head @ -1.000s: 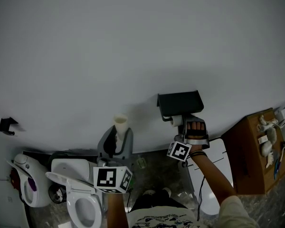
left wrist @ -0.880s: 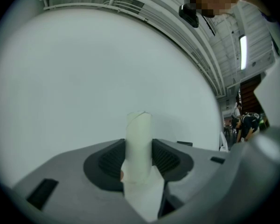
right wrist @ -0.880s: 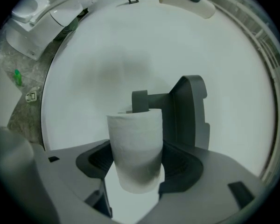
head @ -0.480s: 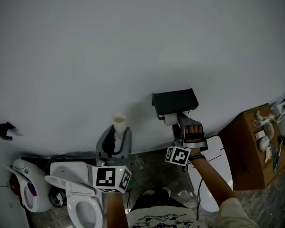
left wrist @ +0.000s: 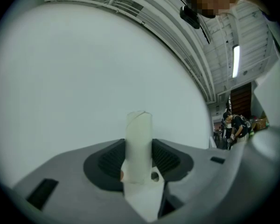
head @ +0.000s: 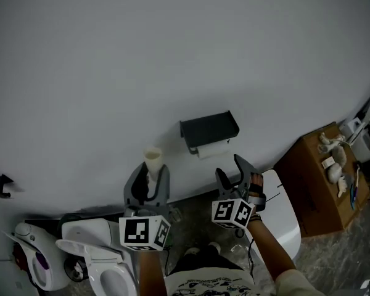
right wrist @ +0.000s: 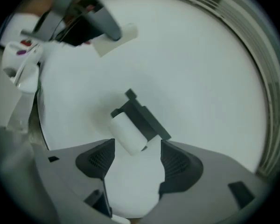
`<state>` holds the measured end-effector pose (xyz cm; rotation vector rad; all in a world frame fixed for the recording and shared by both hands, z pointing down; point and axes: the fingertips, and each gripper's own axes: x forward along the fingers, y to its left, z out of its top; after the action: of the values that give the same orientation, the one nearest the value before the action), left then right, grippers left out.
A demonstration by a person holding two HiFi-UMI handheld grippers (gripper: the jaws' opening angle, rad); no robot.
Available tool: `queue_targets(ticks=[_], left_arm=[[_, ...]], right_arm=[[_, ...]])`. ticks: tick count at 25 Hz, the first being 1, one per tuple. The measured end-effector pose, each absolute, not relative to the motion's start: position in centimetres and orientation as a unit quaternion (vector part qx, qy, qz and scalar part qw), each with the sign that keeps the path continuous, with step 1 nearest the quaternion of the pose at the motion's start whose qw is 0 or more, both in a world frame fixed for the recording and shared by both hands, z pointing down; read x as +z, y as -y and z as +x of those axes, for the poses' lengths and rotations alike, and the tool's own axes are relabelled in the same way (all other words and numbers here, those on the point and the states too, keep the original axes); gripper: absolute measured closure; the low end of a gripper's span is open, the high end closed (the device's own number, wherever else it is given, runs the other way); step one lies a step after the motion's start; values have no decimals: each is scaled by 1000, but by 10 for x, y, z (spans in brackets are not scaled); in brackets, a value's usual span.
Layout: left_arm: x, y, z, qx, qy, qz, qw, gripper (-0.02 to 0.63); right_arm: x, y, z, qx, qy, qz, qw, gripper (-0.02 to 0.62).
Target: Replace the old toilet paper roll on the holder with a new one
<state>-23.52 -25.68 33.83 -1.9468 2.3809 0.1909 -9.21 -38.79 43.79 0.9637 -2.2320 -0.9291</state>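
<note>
Left gripper [left wrist: 139, 154] clamps cardboard tube [left wrist: 139, 141], upright. Right gripper [right wrist: 137, 155] wide, empty; paper roll [right wrist: 128, 133] on holder [right wrist: 142, 115] beyond jaws. Only head view shows toilet [head: 87, 227] below left gripper.

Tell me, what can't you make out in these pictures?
- How the white paper roll sits in the black wall-mounted holder: right gripper view, the roll covers its mount.
- White toilet: head view, cut off by the bottom edge.
- Items on the brown box: head view, too small to identify.
</note>
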Motion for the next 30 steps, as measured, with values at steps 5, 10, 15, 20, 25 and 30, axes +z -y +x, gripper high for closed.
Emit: queue_targets(ticks=[5, 10, 15, 20, 25, 30], left_arm=[[328, 265, -219, 73, -762, -642, 40, 420], [319, 269, -211, 82, -757, -646, 49, 422], [313, 272, -203, 88, -750, -653, 56, 422], [310, 277, -195, 91, -747, -656, 60, 422], [306, 281, -190, 94, -743, -660, 61, 422], [304, 281, -188, 92, -741, -662, 66, 422]], right_arm=[[385, 388, -55, -150, 896, 396, 134, 281], [354, 393, -16, -67, 891, 447, 48, 367], [347, 396, 16, -35, 873, 487, 11, 526], [343, 398, 31, -10, 875, 484, -4, 561], [341, 401, 38, -10, 868, 497, -6, 566], [343, 399, 36, -10, 866, 499, -2, 566]])
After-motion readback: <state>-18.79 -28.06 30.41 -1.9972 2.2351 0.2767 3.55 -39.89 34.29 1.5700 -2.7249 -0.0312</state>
